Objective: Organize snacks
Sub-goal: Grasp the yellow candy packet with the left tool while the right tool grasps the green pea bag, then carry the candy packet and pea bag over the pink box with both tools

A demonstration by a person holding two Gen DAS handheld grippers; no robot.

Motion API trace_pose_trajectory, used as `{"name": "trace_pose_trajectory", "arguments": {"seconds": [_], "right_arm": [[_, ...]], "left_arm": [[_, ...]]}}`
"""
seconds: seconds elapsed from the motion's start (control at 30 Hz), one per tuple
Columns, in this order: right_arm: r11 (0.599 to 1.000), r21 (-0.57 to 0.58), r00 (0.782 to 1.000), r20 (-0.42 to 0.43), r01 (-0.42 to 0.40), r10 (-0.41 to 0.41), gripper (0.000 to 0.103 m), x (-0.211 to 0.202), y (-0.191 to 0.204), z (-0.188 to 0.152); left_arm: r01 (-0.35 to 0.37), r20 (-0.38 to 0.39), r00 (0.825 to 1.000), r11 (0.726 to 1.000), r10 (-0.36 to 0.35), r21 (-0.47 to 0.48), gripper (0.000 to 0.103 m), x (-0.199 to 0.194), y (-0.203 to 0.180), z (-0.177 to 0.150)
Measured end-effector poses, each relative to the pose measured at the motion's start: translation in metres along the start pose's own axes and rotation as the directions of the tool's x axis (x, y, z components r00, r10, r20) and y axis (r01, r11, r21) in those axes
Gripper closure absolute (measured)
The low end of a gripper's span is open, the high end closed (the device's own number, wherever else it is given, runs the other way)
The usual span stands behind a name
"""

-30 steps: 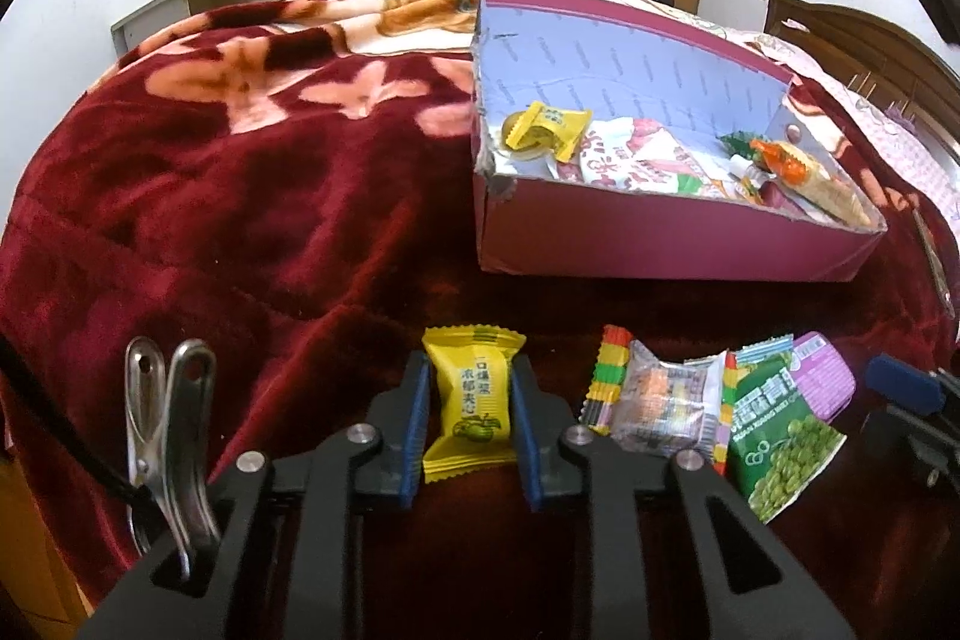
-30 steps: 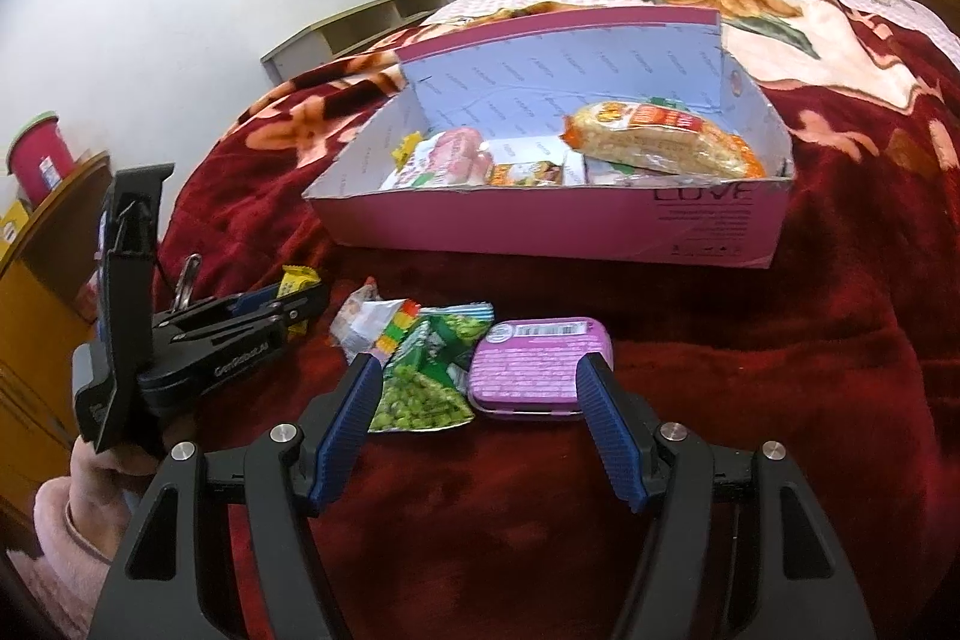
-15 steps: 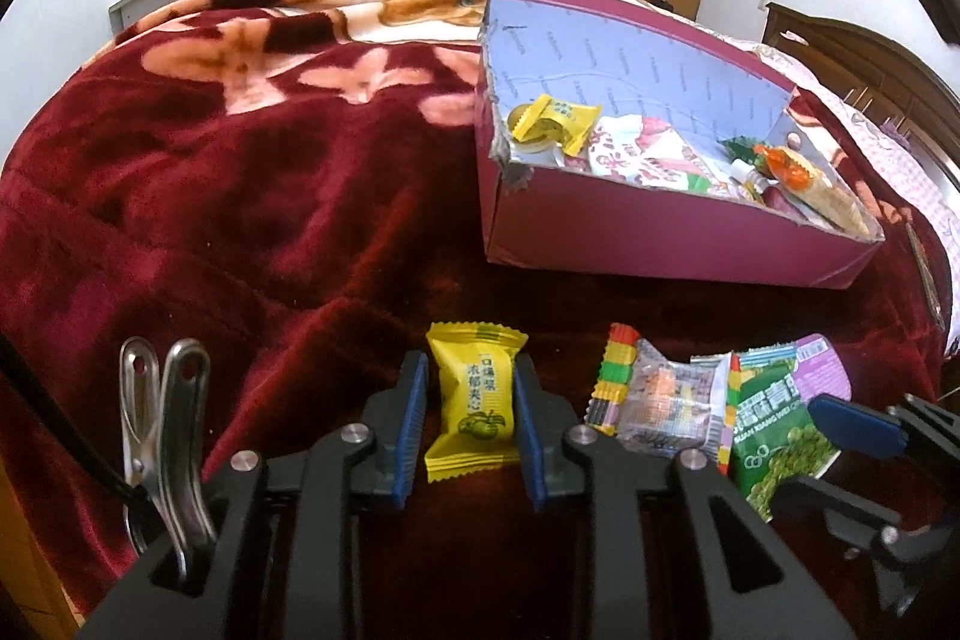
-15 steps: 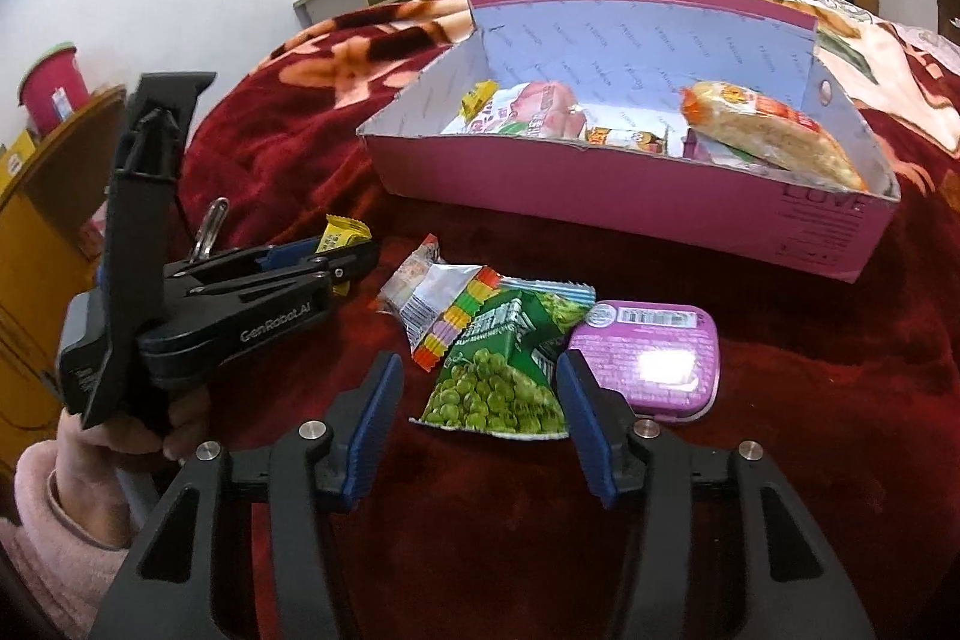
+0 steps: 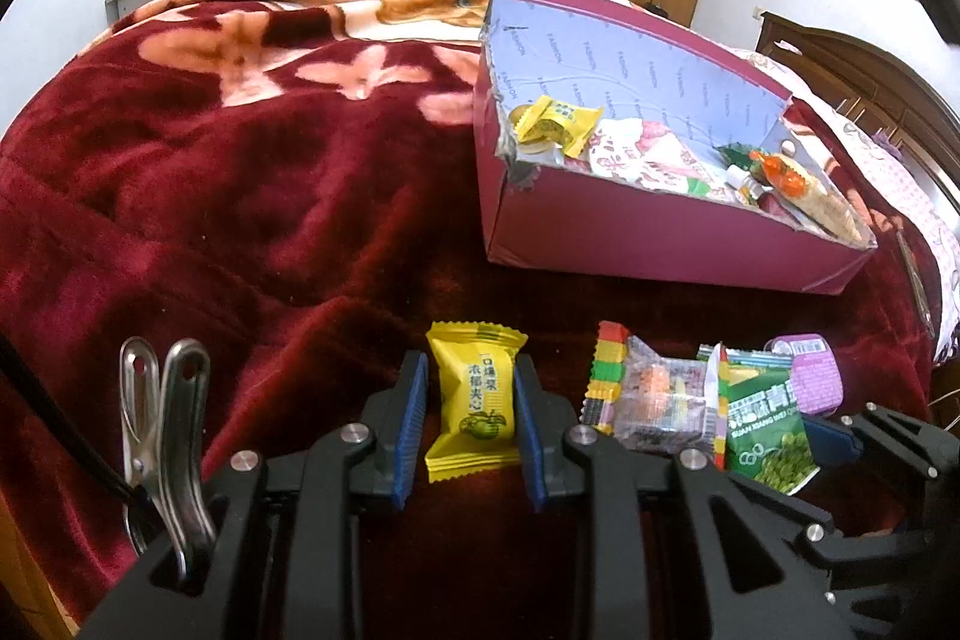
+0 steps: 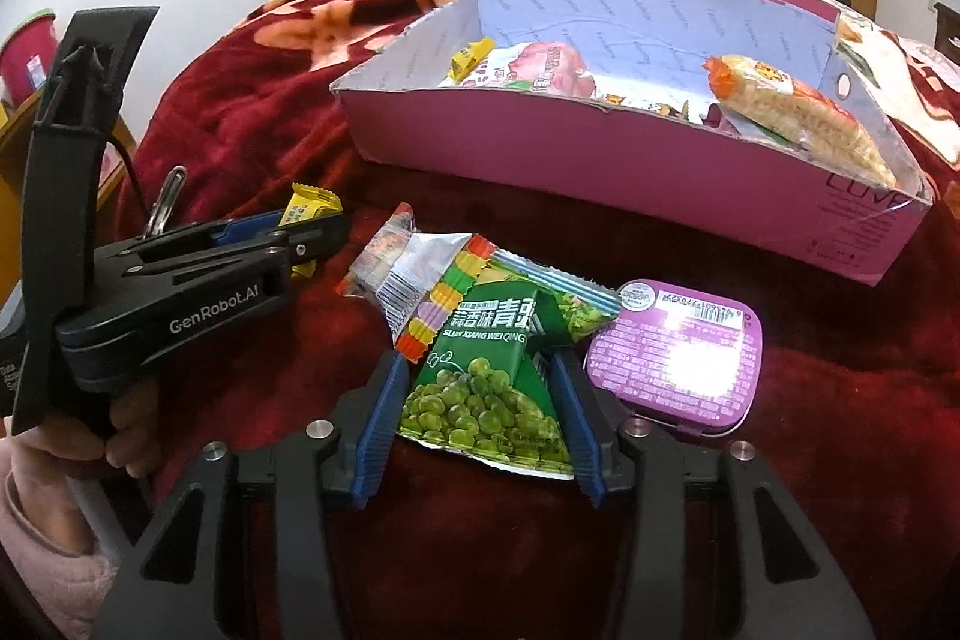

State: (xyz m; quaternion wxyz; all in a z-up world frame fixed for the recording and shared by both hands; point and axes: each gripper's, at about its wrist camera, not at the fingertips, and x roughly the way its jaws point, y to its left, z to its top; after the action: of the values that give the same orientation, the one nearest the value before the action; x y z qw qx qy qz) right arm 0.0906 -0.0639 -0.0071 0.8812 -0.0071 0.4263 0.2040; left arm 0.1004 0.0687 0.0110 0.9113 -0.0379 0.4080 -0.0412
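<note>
Crimson plush blanket (image 5: 228, 196) with pale flowers covers the bed, and on it, toward the far right, sits a pink cardboard box (image 5: 648, 238) with a lilac lining, already holding several snack packets. Near the cameras, the left hand-held gripper (image 5: 471, 412) is narrow, its blue pads clamped on both sides of a yellow candy packet (image 5: 474, 400) standing upright between them. Just to its right lies a clear packet with a striped edge (image 6: 408, 274), and beside that a green pea packet (image 6: 486, 382) partly overlaps it. The right hand-held gripper (image 6: 480, 403) straddles the green pea packet, its jaws closing, the pads at the packet's edges; whether they already press on it cannot be told. A purple tin (image 6: 678, 352) lies just right of the pea packet, in front of the box.
</note>
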Motion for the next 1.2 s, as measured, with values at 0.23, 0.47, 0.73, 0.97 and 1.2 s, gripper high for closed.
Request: {"name": "trace_pose_trajectory", "arguments": {"seconds": [0.23, 0.47, 0.73, 0.97, 1.2], "right_arm": [[1.0, 0.013, 1.0, 0.021, -0.016, 0.016, 0.059, -0.011, -0.004, -0.005], [0.998, 0.03, 0.998, 0.049, -0.049, 0.047, 0.063, -0.025, -0.005, -0.012], [0.996, 0.033, 0.991, 0.107, -0.088, 0.084, 0.07, -0.044, -0.006, -0.017], [0.996, 0.031, 0.989, 0.127, -0.086, 0.081, 0.071, -0.05, -0.005, -0.02], [0.996, 0.03, 0.981, 0.178, -0.089, 0.083, 0.074, -0.067, -0.005, -0.018]], "left_arm": [[0.001, 0.018, 1.0, 1.0, -0.001, -0.014, 0.078, -0.009, 0.0, 0.0], [0.009, 0.039, 0.999, 0.999, -0.008, -0.038, 0.081, -0.026, 0.001, 0.0], [0.027, 0.079, 0.997, 0.999, -0.025, -0.026, 0.081, -0.049, -0.009, -0.002], [0.034, 0.097, 0.995, 0.999, -0.032, -0.018, 0.081, -0.062, -0.015, -0.004], [0.043, 0.118, 0.992, 0.999, -0.043, -0.001, 0.081, -0.072, -0.022, -0.003]]}}
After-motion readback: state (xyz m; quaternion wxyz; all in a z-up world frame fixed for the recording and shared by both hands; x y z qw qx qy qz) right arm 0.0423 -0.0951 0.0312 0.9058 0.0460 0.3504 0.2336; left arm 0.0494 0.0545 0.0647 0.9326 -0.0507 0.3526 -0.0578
